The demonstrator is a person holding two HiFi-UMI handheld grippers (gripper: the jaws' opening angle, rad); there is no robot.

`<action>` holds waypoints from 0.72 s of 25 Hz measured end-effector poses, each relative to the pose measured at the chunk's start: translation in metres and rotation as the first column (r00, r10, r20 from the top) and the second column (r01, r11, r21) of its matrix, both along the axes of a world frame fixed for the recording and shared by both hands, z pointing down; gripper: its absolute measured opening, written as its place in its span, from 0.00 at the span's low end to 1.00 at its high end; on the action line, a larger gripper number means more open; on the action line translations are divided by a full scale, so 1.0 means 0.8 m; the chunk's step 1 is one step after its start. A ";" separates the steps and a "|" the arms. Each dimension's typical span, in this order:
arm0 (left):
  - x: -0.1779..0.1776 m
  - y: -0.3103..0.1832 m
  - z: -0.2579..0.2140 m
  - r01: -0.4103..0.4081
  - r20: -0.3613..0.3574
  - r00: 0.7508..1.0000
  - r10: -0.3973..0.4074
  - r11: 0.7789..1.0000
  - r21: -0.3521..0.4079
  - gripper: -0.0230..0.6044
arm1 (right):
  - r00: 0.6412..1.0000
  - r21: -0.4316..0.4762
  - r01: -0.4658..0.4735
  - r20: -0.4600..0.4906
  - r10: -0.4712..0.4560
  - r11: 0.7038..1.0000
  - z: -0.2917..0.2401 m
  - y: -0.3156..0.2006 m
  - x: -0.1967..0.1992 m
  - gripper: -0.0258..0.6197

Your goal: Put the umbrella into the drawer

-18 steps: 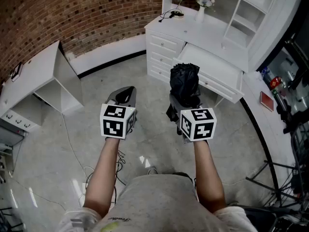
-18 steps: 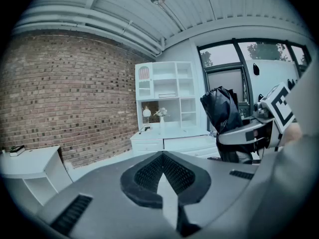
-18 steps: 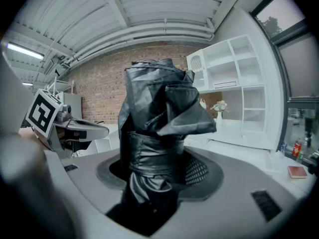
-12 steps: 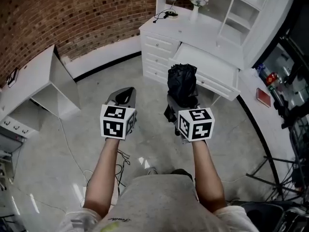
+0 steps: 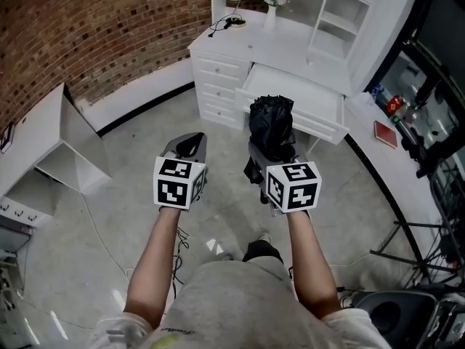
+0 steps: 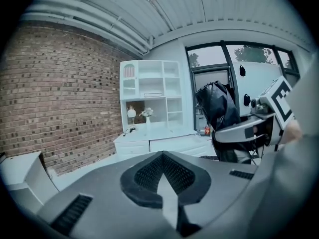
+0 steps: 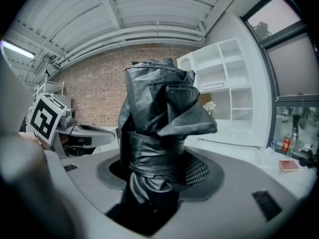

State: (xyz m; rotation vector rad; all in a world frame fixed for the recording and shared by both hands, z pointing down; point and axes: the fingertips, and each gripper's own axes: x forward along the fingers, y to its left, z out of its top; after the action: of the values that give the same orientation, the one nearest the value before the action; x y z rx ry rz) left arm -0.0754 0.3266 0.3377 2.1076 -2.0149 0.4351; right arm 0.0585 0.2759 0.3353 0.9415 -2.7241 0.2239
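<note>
Black folded umbrella (image 5: 271,126) is clamped in the right gripper (image 5: 272,151). The jaws are held wide by the bundle and pressed on its lower part. The long axis is run forward along the jaws and tilted a little down, with the bunched end sticking out ahead of the fingers toward the white desk (image 5: 247,38). The drawer (image 5: 309,97) is seen pulled out of the desk front, straight ahead of the umbrella's free end. In the head view that end is overlapped with the drawer's front edge, but the umbrella is judged to be short of it, since floor (image 5: 225,195) is seen under both grippers. The left gripper (image 5: 187,147) is closed with nothing in it and held beside the right one, no nearer the drawer. The coming move is judged to be a forward carry by the right hand, free end first, over the drawer's front wall.
</note>
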 end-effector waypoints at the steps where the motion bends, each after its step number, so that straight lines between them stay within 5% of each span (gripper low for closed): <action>1: 0.002 -0.004 0.002 -0.011 0.003 1.000 0.011 1.000 -0.002 0.03 | 1.000 0.000 -0.009 0.005 0.009 1.000 0.001 -0.003 0.002 0.44; 18: 0.032 -0.124 0.021 -0.120 0.004 0.993 0.121 0.993 -0.012 0.03 | 0.994 -0.011 -0.106 0.007 0.106 0.994 0.021 -0.100 0.036 0.44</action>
State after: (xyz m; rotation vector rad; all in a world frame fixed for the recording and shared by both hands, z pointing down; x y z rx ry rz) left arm -0.0500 0.2276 0.3543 2.2308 -1.8890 0.4706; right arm 0.0873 0.1956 0.3519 1.0854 -2.6794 0.2612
